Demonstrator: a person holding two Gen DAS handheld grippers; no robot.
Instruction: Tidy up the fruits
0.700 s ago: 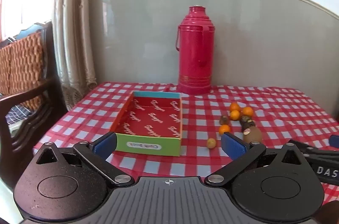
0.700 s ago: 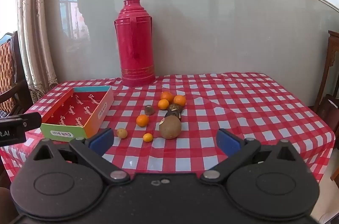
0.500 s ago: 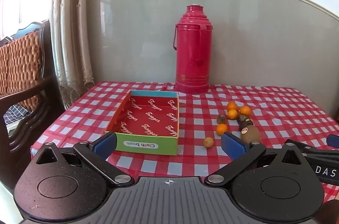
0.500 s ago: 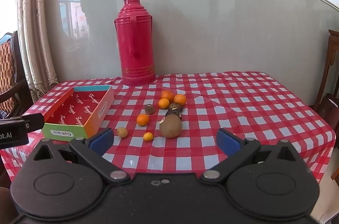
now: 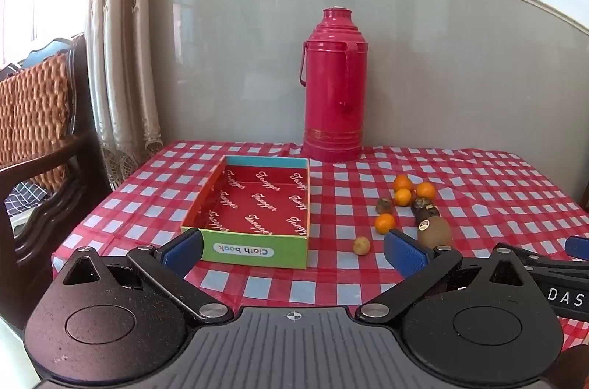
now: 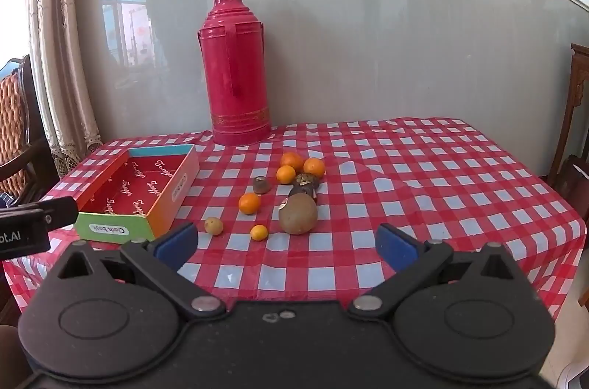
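Several small fruits lie loose on the red checked tablecloth [image 6: 423,175]: oranges [image 6: 249,203] [image 5: 384,223], a brown kiwi [image 6: 297,213] [image 5: 434,231], dark fruits [image 6: 305,182] and a small yellow one [image 6: 214,225] [image 5: 361,246]. An empty red-lined cardboard box [image 5: 257,204] [image 6: 140,186] sits left of them. My left gripper [image 5: 292,252] is open and empty, held before the table edge facing the box. My right gripper [image 6: 285,245] is open and empty, short of the fruits.
A tall red thermos [image 5: 334,87] [image 6: 237,72] stands at the back by the grey wall. A wooden chair [image 5: 40,146] and curtain [image 5: 121,57] are to the left of the table. Dark furniture [image 6: 574,131] stands to the right.
The left gripper has drawn back and up a little, so the box and fruits look farther off. The right gripper has barely moved. Both stay open.
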